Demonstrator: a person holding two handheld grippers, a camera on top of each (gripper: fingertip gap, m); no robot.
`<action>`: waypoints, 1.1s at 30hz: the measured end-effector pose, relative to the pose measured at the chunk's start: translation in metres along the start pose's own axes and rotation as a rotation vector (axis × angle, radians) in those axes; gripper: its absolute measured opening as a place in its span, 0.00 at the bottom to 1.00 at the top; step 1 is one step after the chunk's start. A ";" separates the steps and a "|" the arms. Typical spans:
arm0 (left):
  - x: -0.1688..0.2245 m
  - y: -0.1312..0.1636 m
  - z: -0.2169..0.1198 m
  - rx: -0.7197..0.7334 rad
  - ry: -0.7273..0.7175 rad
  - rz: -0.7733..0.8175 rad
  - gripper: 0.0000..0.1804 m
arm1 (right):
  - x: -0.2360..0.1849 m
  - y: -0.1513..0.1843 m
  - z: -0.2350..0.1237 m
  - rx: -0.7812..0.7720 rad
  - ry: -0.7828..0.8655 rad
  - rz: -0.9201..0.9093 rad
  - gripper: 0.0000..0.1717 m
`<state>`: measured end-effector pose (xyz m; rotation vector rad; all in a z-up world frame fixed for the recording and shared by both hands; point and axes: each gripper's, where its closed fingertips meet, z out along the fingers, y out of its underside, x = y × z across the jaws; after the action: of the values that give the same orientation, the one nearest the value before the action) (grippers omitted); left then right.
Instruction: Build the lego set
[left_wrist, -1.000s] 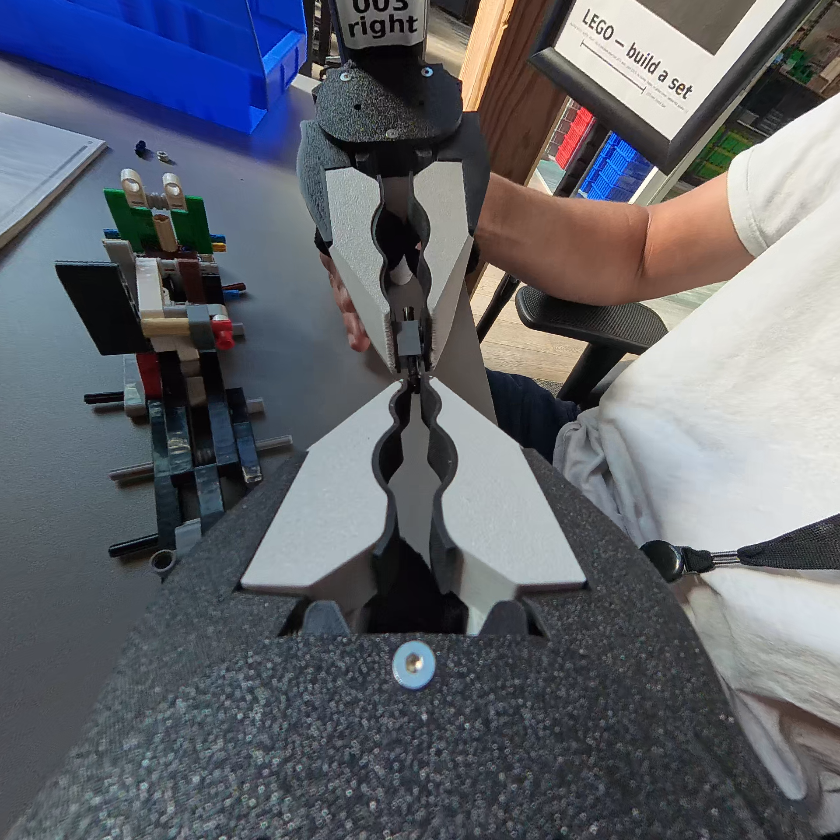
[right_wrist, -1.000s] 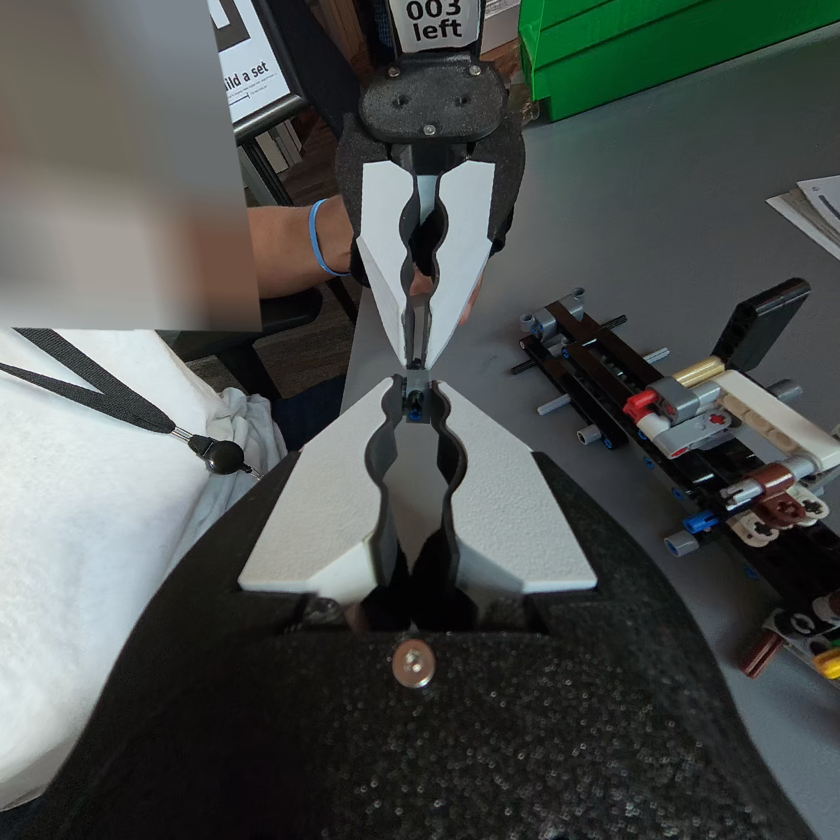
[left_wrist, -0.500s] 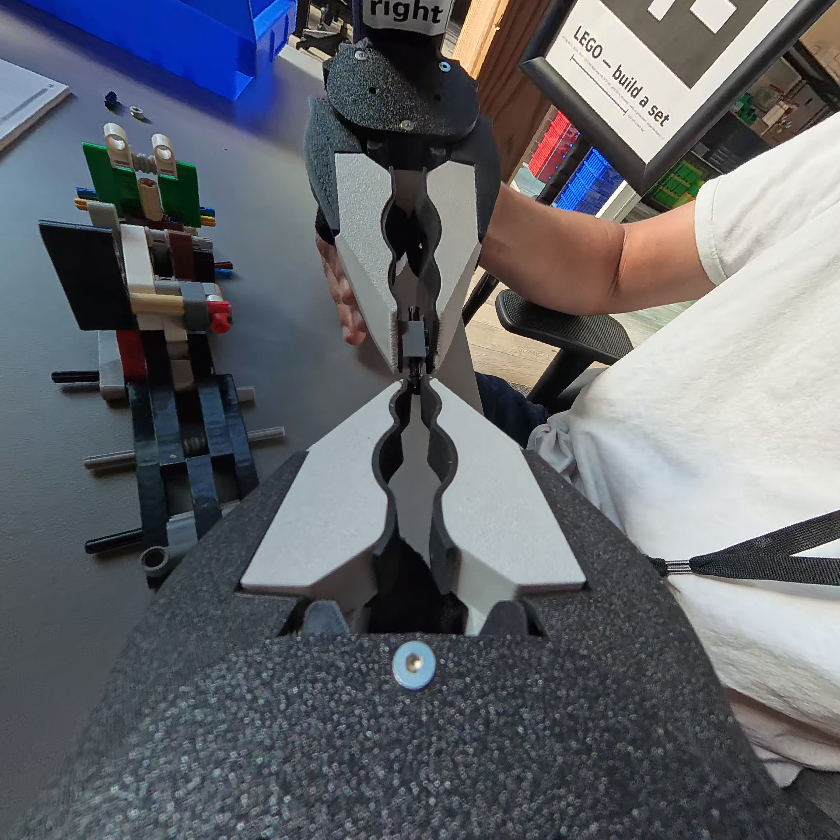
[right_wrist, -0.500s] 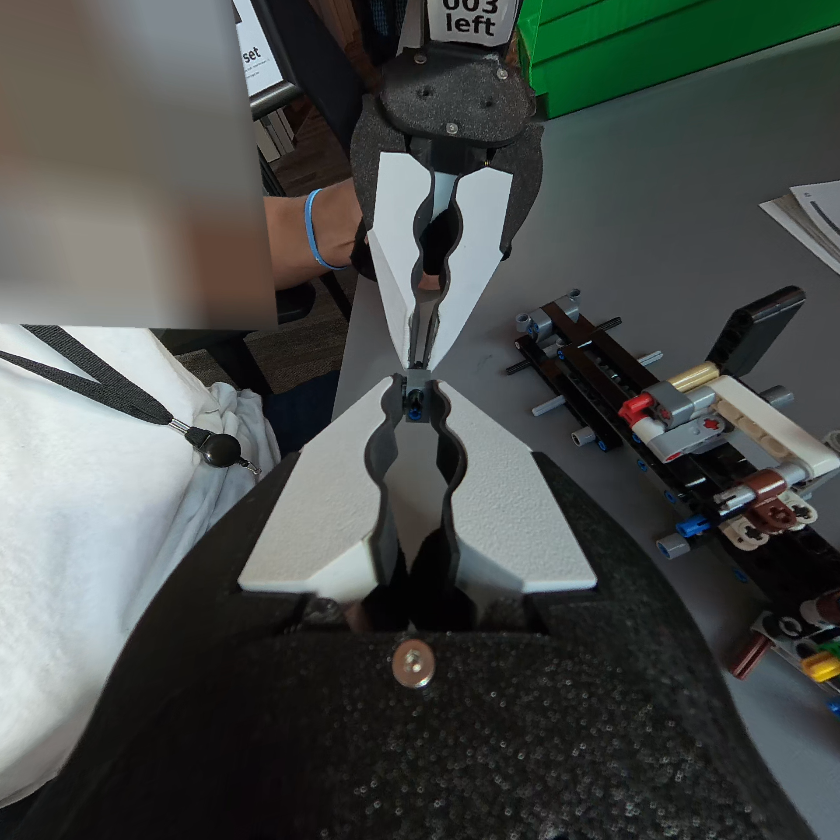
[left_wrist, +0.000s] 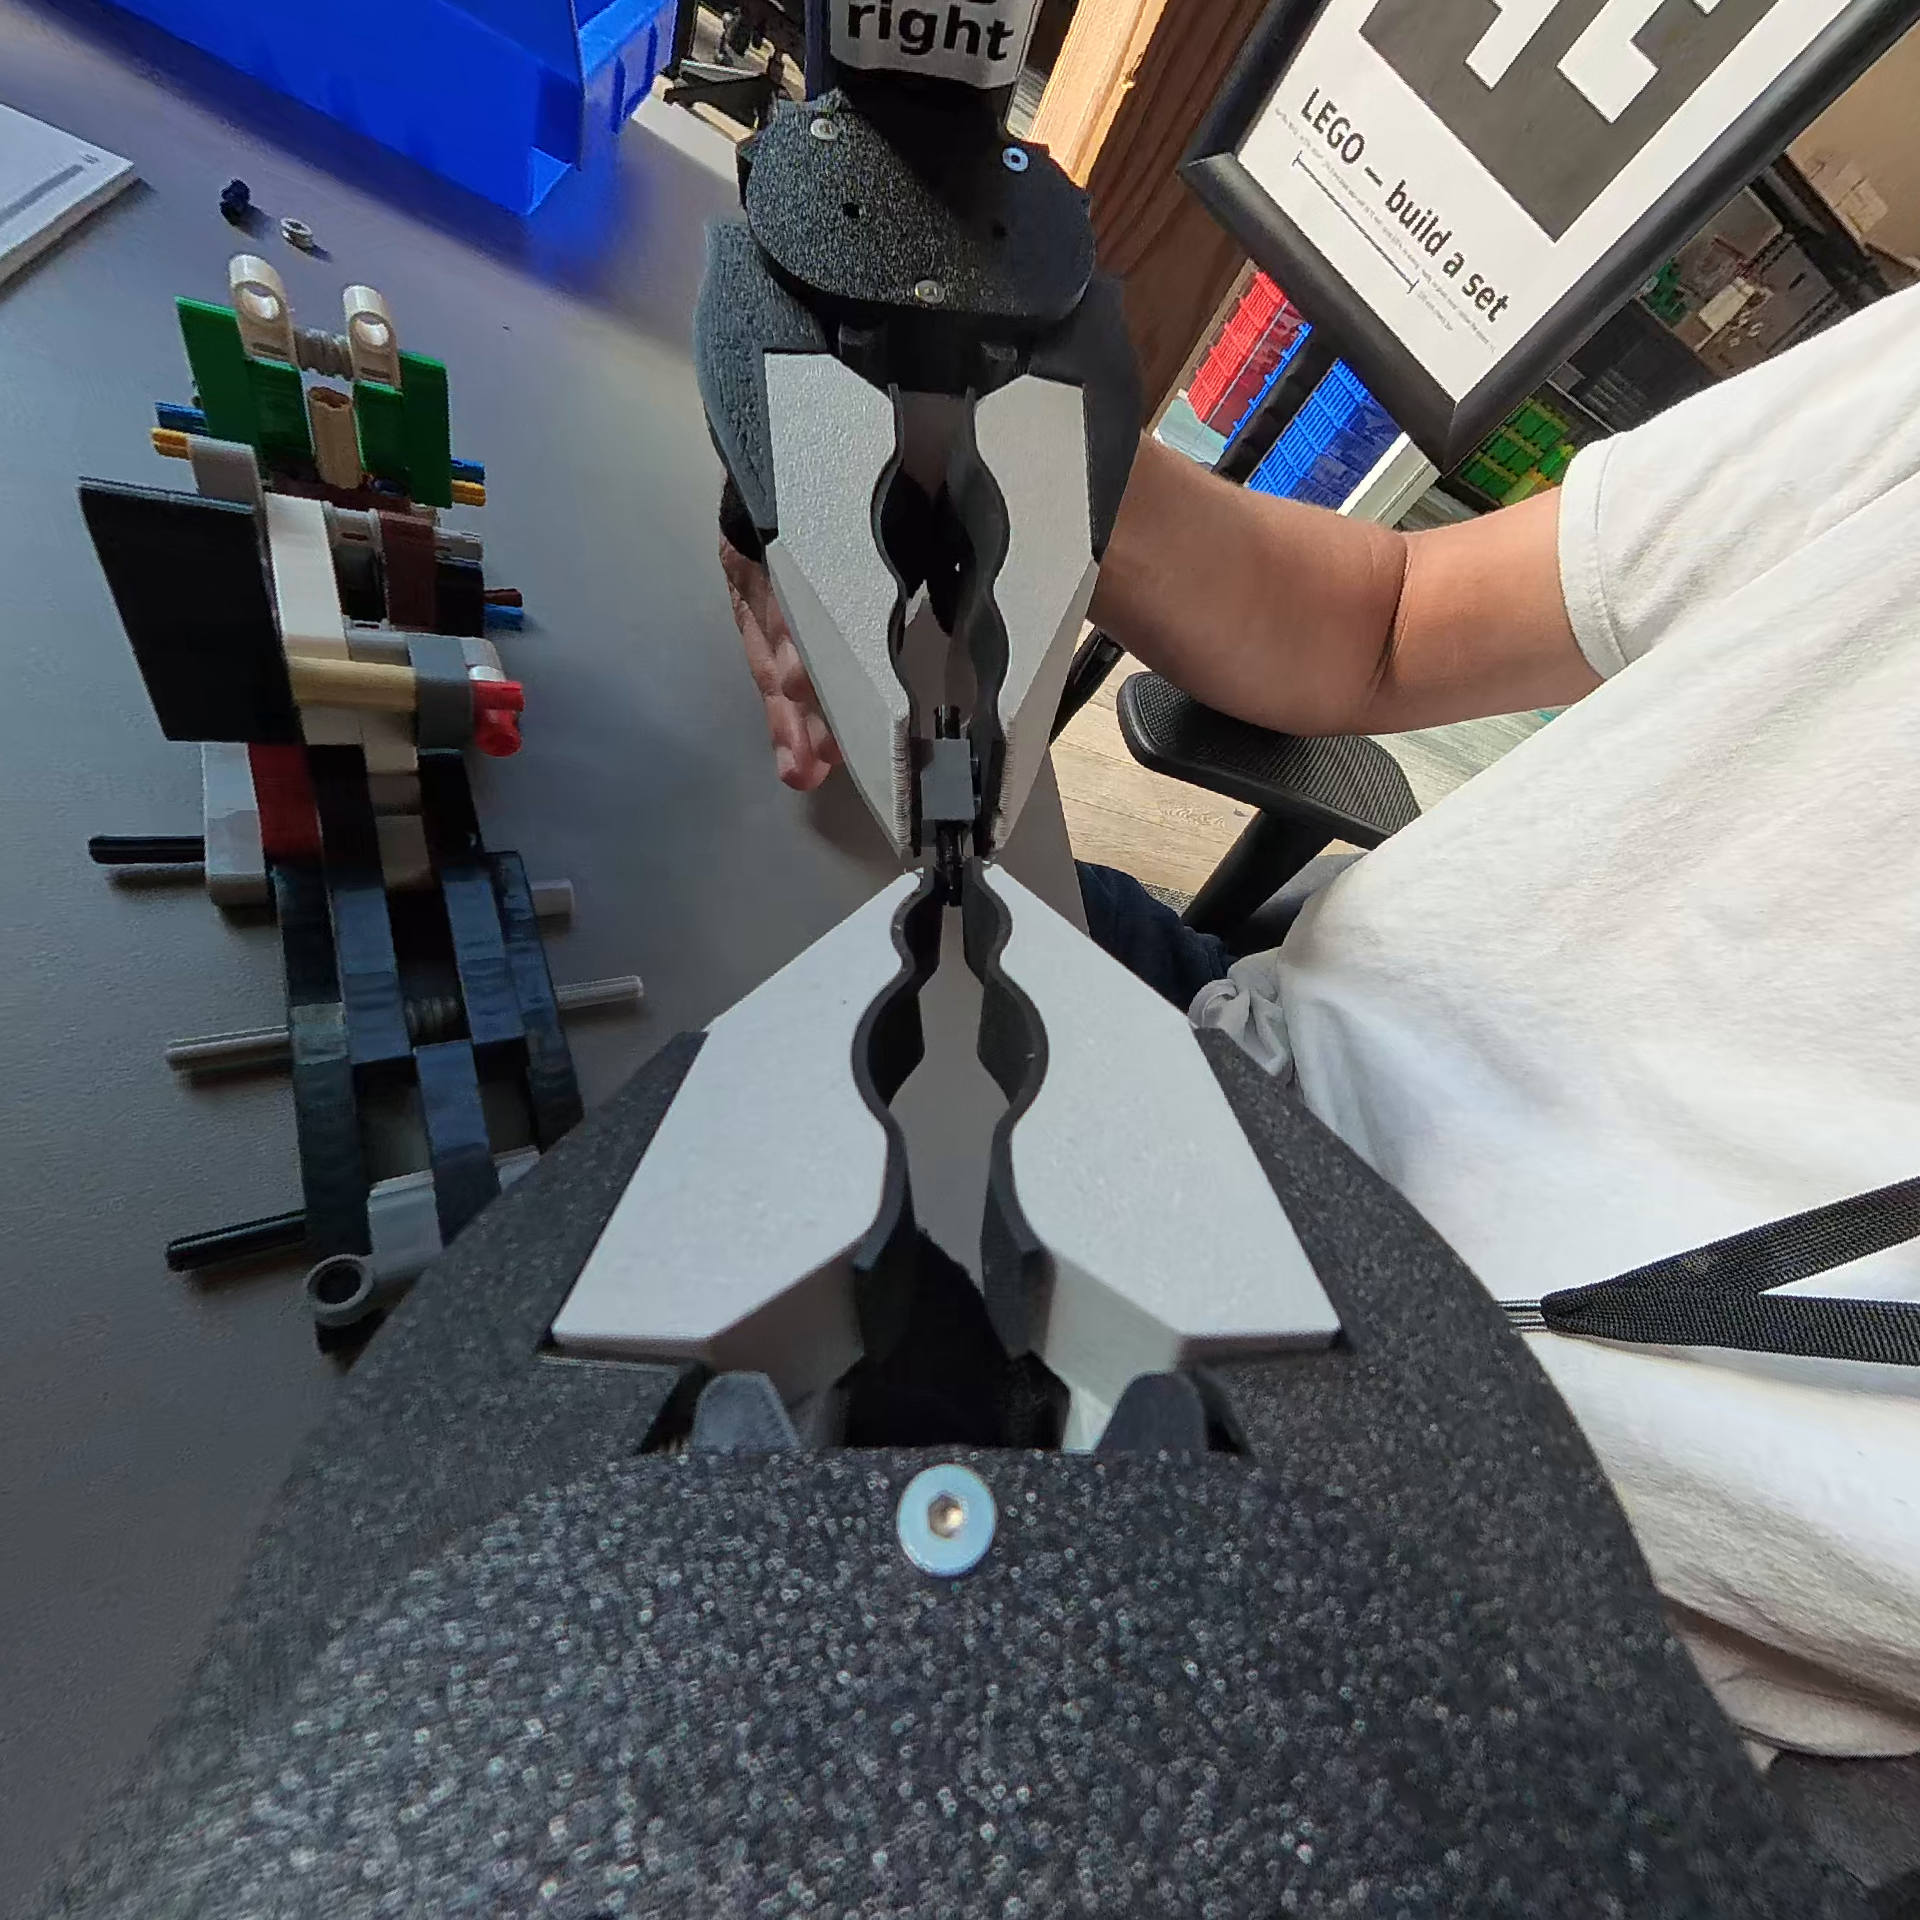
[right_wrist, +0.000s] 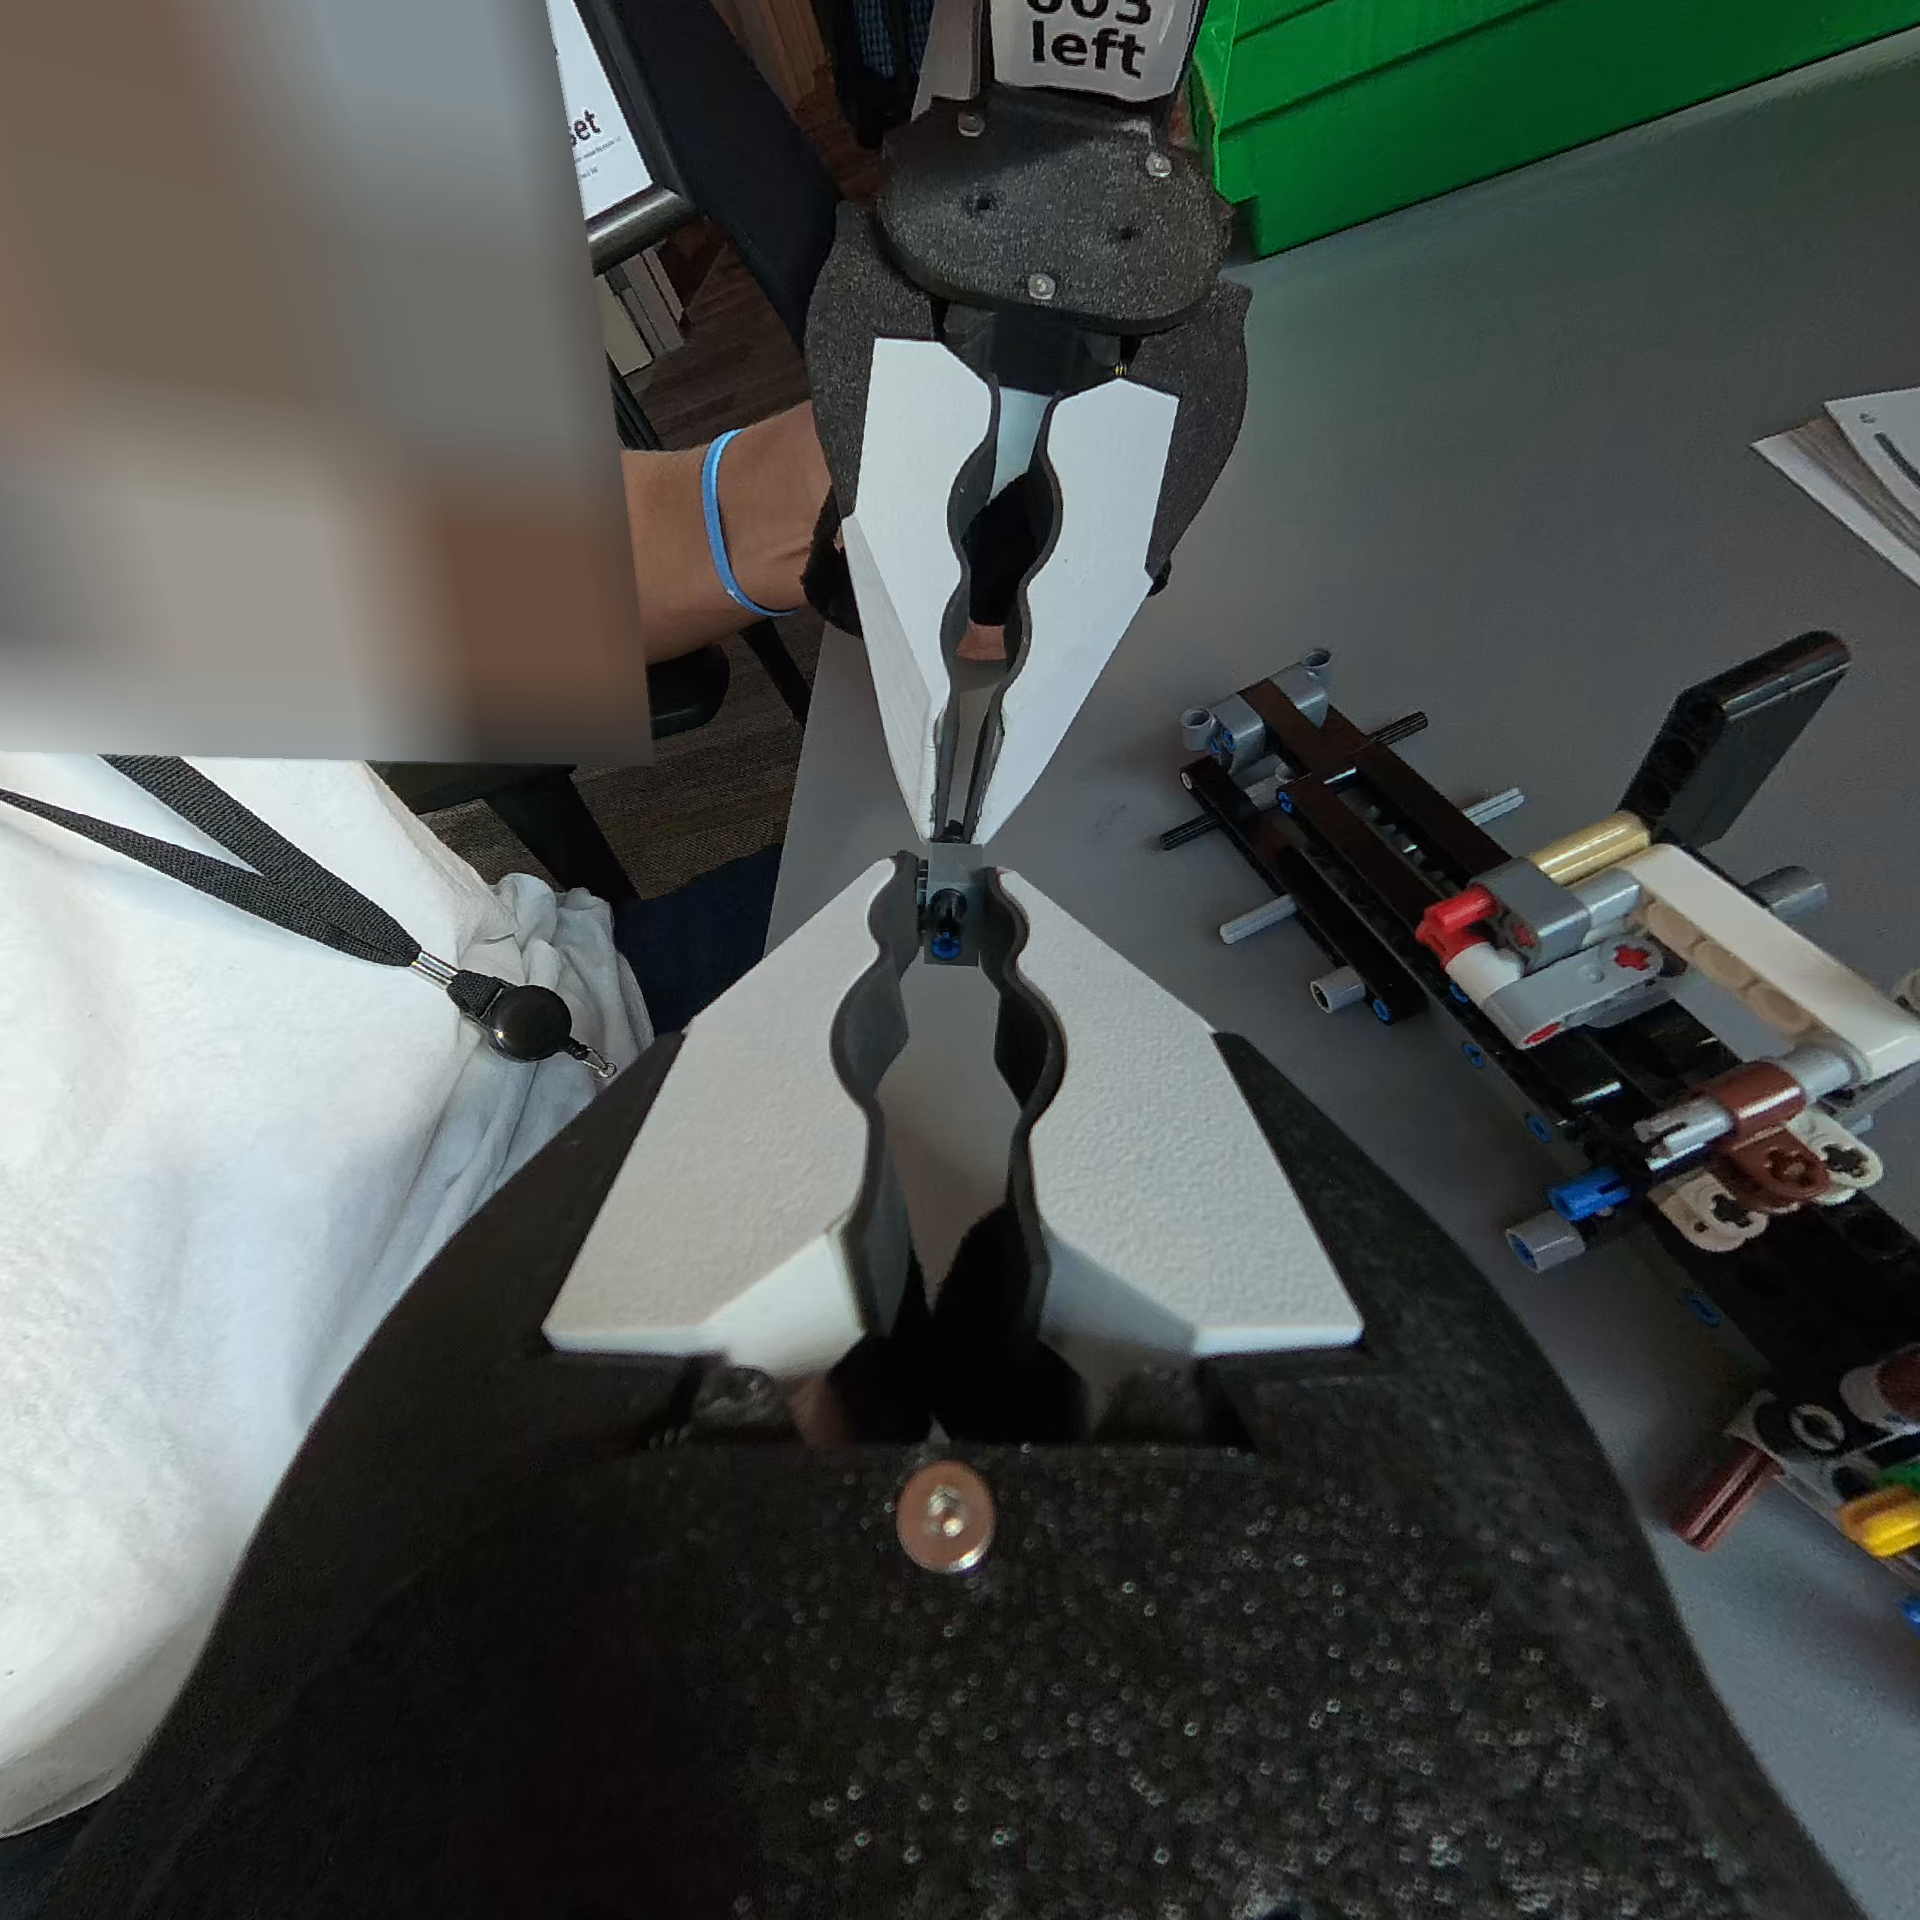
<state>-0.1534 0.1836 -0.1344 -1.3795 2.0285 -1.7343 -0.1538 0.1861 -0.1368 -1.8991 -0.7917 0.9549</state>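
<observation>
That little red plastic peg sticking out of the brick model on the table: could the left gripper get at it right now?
Probably yes for access: the red peg juts free from the brick model. But the left gripper is pinched on a thin black pin, so its jaws aren't free.

You had two grippers (left_wrist: 943, 883) in view, tip to tip, with one small grey brick (right_wrist: 954, 914) and one black pin (left_wrist: 948, 868) between them. One brick-built model (left_wrist: 343, 790) lay on the one table (left_wrist: 644, 582). Two tiny loose parts (left_wrist: 268, 213) sat beyond it, beside one blue bin (left_wrist: 416, 73).
</observation>
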 end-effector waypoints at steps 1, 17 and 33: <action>0.000 0.000 0.000 0.001 -0.005 0.004 0.00 | 0.000 0.000 0.000 0.000 0.000 0.000 0.06; -0.002 0.000 0.002 -0.005 -0.030 0.013 0.00 | 0.001 0.002 0.000 -0.013 -0.009 0.022 0.06; -0.015 -0.002 -0.001 -0.017 -0.389 0.411 0.01 | 0.011 -0.001 -0.001 -0.001 -0.001 0.305 0.05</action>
<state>-0.1443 0.1949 -0.1389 -1.0952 1.9331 -1.1776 -0.1478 0.1948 -0.1393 -2.0579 -0.5101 1.1382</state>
